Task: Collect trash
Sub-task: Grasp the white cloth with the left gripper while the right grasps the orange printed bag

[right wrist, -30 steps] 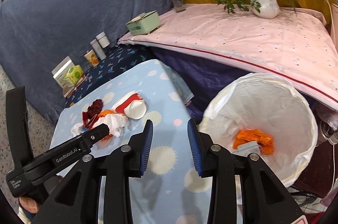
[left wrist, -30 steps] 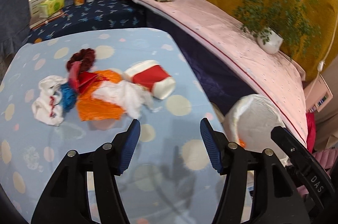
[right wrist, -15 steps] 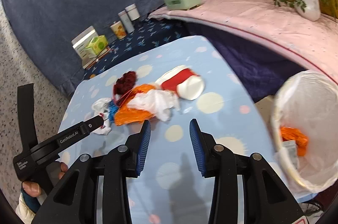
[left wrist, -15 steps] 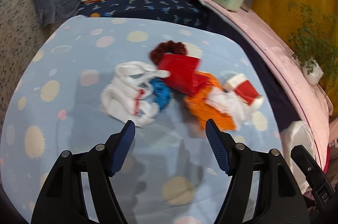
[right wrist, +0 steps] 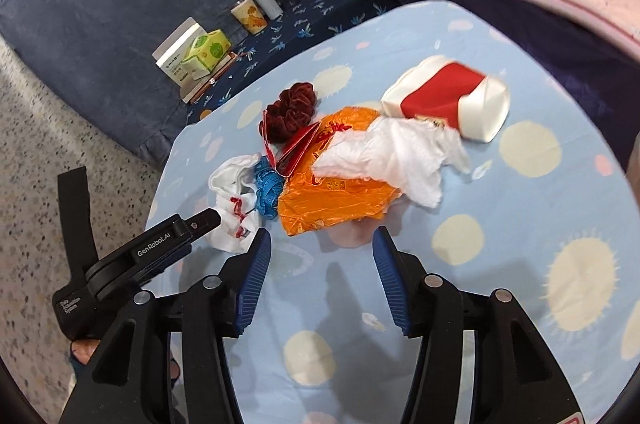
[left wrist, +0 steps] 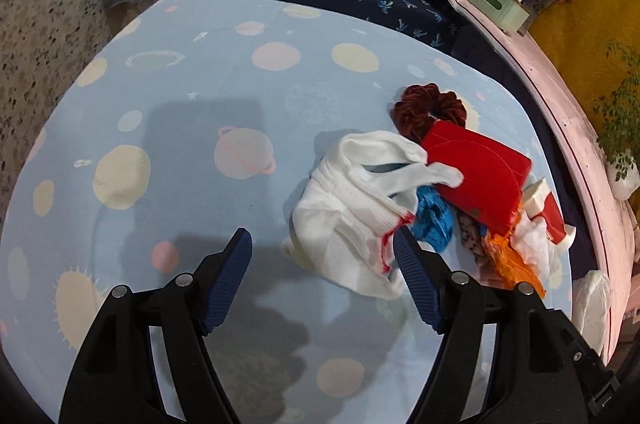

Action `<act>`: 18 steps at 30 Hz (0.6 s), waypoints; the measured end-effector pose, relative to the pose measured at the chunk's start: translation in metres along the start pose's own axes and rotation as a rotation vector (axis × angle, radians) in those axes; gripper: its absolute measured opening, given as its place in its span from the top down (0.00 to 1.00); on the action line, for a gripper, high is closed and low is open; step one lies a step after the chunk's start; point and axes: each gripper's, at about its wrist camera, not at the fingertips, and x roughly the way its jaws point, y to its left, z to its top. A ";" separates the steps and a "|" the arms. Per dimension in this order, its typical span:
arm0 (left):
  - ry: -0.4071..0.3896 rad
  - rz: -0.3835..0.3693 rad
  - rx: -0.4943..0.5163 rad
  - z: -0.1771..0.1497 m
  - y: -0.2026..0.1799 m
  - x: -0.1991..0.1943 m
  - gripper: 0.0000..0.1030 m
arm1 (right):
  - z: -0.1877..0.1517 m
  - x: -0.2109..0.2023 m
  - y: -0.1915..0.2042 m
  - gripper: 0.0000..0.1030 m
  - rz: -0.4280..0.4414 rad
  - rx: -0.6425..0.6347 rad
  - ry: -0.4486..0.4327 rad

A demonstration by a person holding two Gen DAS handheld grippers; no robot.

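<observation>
Both grippers hang wide open and empty over the table draped in blue planet-print cloth (left wrist: 168, 128), presumably poised to pick. The left gripper (left wrist: 322, 280) lines up on the crumpled white cloth with red stitching (left wrist: 352, 220), its right finger just beside it. The right gripper (right wrist: 320, 276) faces the orange plastic bag (right wrist: 340, 192) (mostly hidden in the left view), which the white tissue (right wrist: 396, 152) overlaps.

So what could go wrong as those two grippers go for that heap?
The trash is tangled: the white cloth lies over the blue piece, so the open left gripper might drag several along. The open right gripper faces the thin orange bag, which could slip or tear.
</observation>
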 end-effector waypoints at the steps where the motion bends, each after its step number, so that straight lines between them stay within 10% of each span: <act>1: 0.006 -0.010 -0.006 0.002 0.001 0.003 0.33 | 0.001 0.004 -0.002 0.50 0.014 0.028 0.007; 9: 0.032 -0.042 0.005 0.009 -0.003 0.022 0.40 | 0.008 0.025 -0.013 0.50 0.060 0.145 0.026; 13: 0.042 -0.071 0.037 0.008 -0.009 0.023 0.66 | 0.007 0.034 -0.017 0.51 0.064 0.172 0.043; 18: 0.028 -0.067 0.077 0.003 -0.018 0.015 0.94 | 0.004 0.034 -0.015 0.78 0.073 0.145 0.056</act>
